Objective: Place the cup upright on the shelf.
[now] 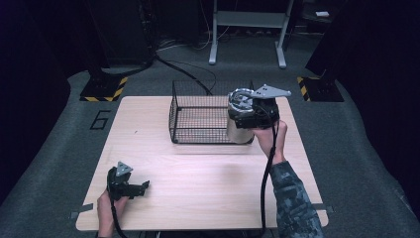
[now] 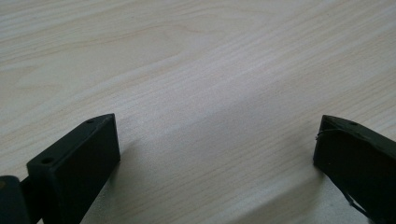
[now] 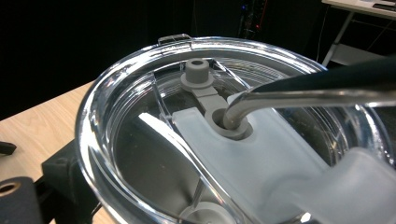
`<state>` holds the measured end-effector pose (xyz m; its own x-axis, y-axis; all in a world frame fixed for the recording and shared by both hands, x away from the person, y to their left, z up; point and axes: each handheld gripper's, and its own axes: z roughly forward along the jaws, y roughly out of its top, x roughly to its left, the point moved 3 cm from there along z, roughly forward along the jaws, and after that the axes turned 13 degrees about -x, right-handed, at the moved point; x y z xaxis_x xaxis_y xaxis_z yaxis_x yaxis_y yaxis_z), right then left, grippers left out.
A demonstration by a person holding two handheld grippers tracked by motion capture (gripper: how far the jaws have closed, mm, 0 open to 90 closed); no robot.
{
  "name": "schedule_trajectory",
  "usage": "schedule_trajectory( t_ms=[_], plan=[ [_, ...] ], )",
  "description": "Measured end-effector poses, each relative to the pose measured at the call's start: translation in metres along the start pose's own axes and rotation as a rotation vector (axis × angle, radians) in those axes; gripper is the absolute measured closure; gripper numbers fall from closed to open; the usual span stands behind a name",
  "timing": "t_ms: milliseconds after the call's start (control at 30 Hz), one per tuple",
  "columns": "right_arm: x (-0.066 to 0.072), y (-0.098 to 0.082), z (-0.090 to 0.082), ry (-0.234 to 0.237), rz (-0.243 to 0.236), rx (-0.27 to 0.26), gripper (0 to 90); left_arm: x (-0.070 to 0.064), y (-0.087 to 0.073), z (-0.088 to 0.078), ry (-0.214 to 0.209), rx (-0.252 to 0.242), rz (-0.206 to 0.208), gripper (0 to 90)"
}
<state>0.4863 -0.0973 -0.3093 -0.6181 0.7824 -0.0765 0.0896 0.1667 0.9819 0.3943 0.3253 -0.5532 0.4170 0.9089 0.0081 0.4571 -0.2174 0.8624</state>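
Note:
A steel tumbler [image 1: 237,130] with a clear lid [image 3: 116,100] and a bent metal straw [image 3: 299,98] is upright at the front right corner of a black wire basket [image 1: 173,119]. My right gripper [image 1: 246,115] is shut on the tumbler's upper part, and one black finger [image 3: 60,170] presses its side below the lid. I cannot tell whether the tumbler touches the table. My left gripper [image 1: 141,187] rests low over the table's near left part. It is open, and there is bare wood between its fingers in the left gripper view [image 2: 217,140].
The light wooden table [image 1: 198,188] has the basket at its far middle. Grey floor surrounds it. A white metal frame [image 1: 247,29] and yellow-black striped stand bases [image 1: 104,91] are beyond the far edge. A cable [image 1: 267,173] hangs from the right gripper along the forearm.

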Motion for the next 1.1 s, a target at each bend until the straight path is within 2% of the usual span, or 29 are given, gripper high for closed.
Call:
schedule_trajectory(
  t_ms=[133, 367, 533, 967, 1100],
  plan=[
    [-0.002, 0.003, 0.005, -0.005, 0.006, 0.016, 3.6, 0.0, 0.0, 0.0, 0.001, 0.003, 0.0, 0.1],
    [-0.006, 0.009, 0.019, -0.001, -0.006, 0.013, 3.6, 0.0, 0.0, -0.001, -0.004, 0.011, 0.001, 0.1],
    [-0.007, 0.014, 0.031, -0.001, -0.002, 0.015, 3.6, 0.0, 0.0, 0.0, 0.008, 0.006, -0.015, 0.1],
    [-0.01, 0.016, 0.044, -0.016, 0.023, 0.021, 3.6, 0.0, 0.0, 0.0, 0.007, 0.006, -0.016, 0.2],
    [-0.011, 0.017, 0.05, -0.014, 0.012, 0.029, 3.6, 0.0, 0.0, 0.0, 0.006, 0.006, -0.015, 0.2]
  ],
)
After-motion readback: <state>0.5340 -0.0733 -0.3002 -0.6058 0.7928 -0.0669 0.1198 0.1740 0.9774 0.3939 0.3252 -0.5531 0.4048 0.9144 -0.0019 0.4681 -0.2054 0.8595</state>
